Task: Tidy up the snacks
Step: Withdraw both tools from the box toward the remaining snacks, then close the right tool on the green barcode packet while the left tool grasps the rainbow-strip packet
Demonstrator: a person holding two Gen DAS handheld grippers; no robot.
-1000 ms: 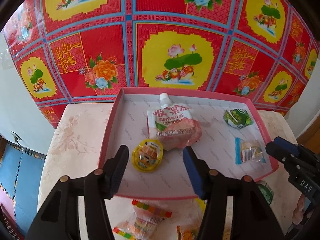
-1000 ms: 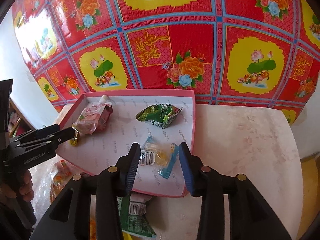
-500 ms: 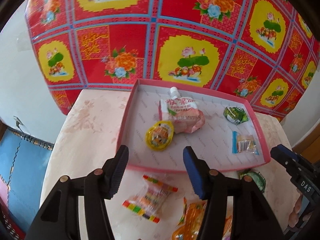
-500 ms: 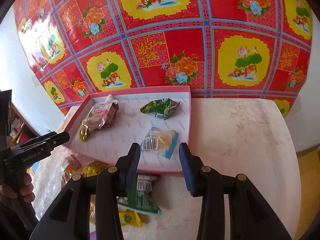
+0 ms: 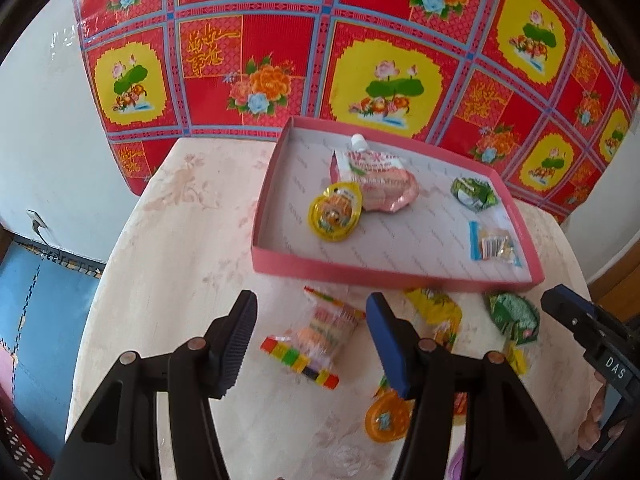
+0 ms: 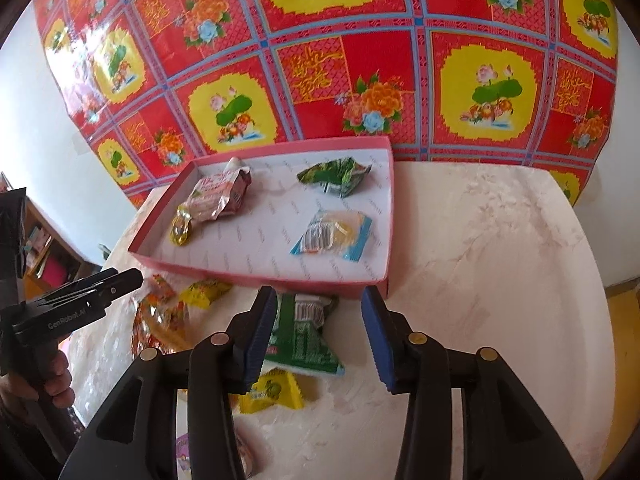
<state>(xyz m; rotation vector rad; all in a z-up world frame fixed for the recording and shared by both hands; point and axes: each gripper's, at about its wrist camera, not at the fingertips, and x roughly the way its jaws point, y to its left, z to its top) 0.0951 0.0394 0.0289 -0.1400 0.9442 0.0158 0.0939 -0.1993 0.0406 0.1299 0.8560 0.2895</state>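
A pink tray point(image 5: 380, 274) point(image 6: 256, 272) on the pale table holds a pink spouted pouch point(image 5: 376, 182) point(image 6: 218, 196), a yellow jelly cup point(image 5: 335, 216) point(image 6: 181, 230), a green packet point(image 5: 474, 194) point(image 6: 334, 176) and a blue-edged clear packet point(image 5: 494, 244) point(image 6: 334, 234). My left gripper point(image 5: 312, 340) is open and empty over a rainbow-striped candy bag point(image 5: 320, 332) in front of the tray. My right gripper point(image 6: 318, 334) is open and empty over a green packet point(image 6: 304, 336) by the tray's near edge.
More loose snacks lie in front of the tray: a yellow packet point(image 5: 436, 306) point(image 6: 204, 292), a green packet point(image 5: 514, 316), an orange round cup point(image 5: 386, 416), a yellow packet point(image 6: 274, 394). A red floral cloth point(image 5: 360, 40) hangs behind. The table's right side point(image 6: 500, 260) is bare.
Both grippers have drawn back from over the tray toward the near side of the table. The loose snacks in front of the tray have come into view. Both stay open.
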